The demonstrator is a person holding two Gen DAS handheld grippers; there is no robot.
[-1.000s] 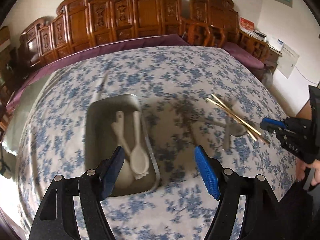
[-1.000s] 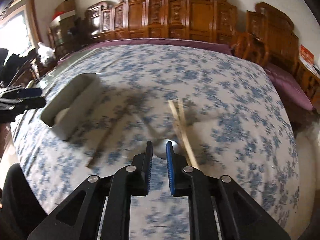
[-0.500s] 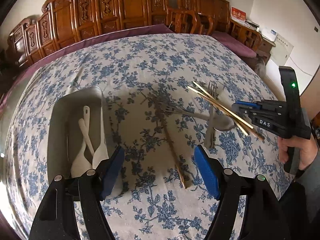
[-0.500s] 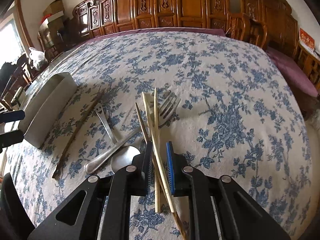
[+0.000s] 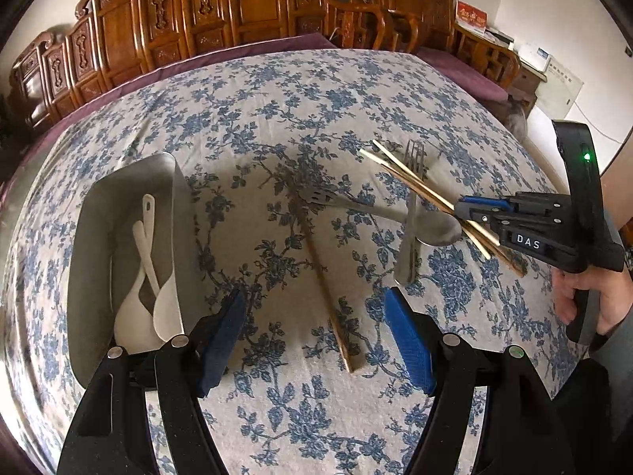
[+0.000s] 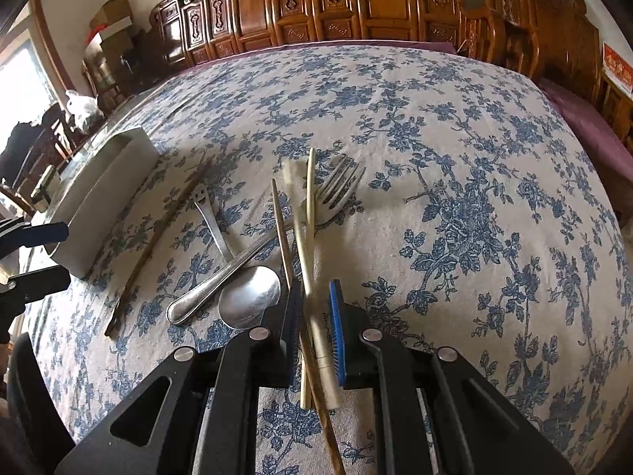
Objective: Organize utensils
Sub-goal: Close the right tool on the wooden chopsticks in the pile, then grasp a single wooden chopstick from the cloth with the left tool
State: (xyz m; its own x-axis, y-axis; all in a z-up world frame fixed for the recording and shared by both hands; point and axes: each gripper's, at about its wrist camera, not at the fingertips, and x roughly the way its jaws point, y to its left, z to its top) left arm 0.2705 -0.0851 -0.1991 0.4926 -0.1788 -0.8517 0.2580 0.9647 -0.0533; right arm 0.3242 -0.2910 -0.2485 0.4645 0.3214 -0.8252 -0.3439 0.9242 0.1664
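A metal tray (image 5: pixel 95 237) at the left holds two white spoons (image 5: pixel 146 285). My left gripper (image 5: pixel 316 336) is open and empty above a single brown chopstick (image 5: pixel 320 277). My right gripper (image 6: pixel 314 328) straddles a bundle of chopsticks (image 6: pixel 306 229) lying on the cloth; its jaws are narrowly apart and the sticks lie between them. In the left wrist view that gripper (image 5: pixel 470 208) sits over the same chopsticks (image 5: pixel 411 182). A metal spoon (image 6: pixel 249 297) and a fork (image 6: pixel 332 194) lie under and beside the sticks.
A second fork (image 6: pixel 209 217) and the lone brown chopstick (image 6: pixel 158 237) lie left of the pile. The tray (image 6: pixel 107 194) shows at the left in the right wrist view. Carved wooden chairs (image 5: pixel 245 12) ring the table's far edge.
The left gripper moved right, from over the tray to over the lone chopstick. The right gripper moved forward and down until the chopstick bundle lies between its jaws.
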